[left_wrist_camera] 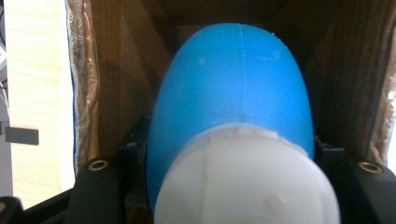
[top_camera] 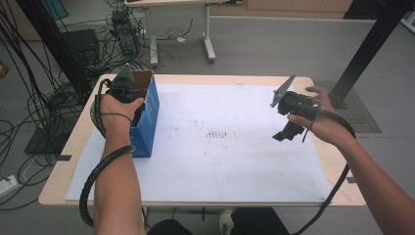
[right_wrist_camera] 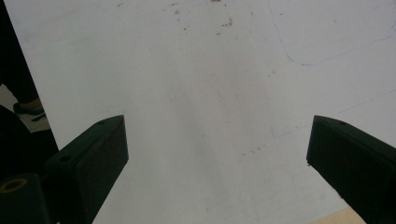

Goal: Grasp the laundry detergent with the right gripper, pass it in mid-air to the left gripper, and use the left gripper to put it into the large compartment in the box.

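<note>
**Left gripper holds a blue bottle inside the box**

While the left gripper (top_camera: pixel 123 84) points down into the open top of the box (top_camera: pixel 147 115), its jaws are closed narrowly on a blue bottle (left_wrist_camera: pixel 233 88) with a white cap (left_wrist_camera: pixel 247 182). In the left gripper view the cap is nearest the camera and the blue body runs away from it into the brown cardboard interior, with the box walls close on both sides. The black jaws sit low at either side of the bottle, pressed against it. The hand (top_camera: pixel 117 112) that holds this gripper is above the box's near end, and a ribbed cable trails down along the forearm.

The box is blue outside and stands at the far left of the tabletop (top_camera: pixel 73 142), partly on the white sheet (top_camera: pixel 235 161) that covers most of the surface.

The right gripper (top_camera: pixel 288 128) is well apart, at the right side, held above the sheet. Its jaws stand wide with nothing between them; the right gripper view looks down past them at the white sheet, with faint brown specks and thin blue lines. A patch of small dark marks (top_camera: pixel 218 133) lies near the sheet's middle.
</note>
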A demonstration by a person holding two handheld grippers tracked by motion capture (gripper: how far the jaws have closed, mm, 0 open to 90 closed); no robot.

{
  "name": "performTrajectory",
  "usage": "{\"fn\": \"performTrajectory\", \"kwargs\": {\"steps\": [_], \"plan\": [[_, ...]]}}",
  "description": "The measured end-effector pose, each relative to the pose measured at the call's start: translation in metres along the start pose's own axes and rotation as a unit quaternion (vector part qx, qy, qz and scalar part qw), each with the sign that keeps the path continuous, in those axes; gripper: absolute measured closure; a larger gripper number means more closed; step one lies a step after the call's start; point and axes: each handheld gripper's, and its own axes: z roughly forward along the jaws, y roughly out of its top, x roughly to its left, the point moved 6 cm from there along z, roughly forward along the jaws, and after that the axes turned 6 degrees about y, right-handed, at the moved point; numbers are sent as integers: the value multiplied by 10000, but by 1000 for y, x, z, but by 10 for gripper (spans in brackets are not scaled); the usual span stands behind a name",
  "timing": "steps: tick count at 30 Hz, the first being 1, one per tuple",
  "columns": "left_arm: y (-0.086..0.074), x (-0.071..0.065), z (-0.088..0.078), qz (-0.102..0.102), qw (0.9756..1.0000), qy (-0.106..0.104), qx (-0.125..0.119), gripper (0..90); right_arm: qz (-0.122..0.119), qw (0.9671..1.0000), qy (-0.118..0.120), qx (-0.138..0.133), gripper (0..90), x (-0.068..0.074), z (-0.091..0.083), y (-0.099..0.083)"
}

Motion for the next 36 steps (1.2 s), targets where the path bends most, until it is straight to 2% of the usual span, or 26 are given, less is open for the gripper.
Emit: {"fn": "performTrajectory", "kwargs": {"steps": [20, 30, 36], "plan": [[-1, 1, -3, 37, 10000, -30, -72, 343, -3, 10000, -10, -10, 55, 2, -1, -1], [-1, 4, -16, 68, 9998, 3, -205, 298, -54, 10000, -25, -36, 55, 4, -3, 3], [-4, 4, -25, 156, 9996, 52, -227, 284, -67, 10000, -32, -61, 55, 7, -4, 5]]}}
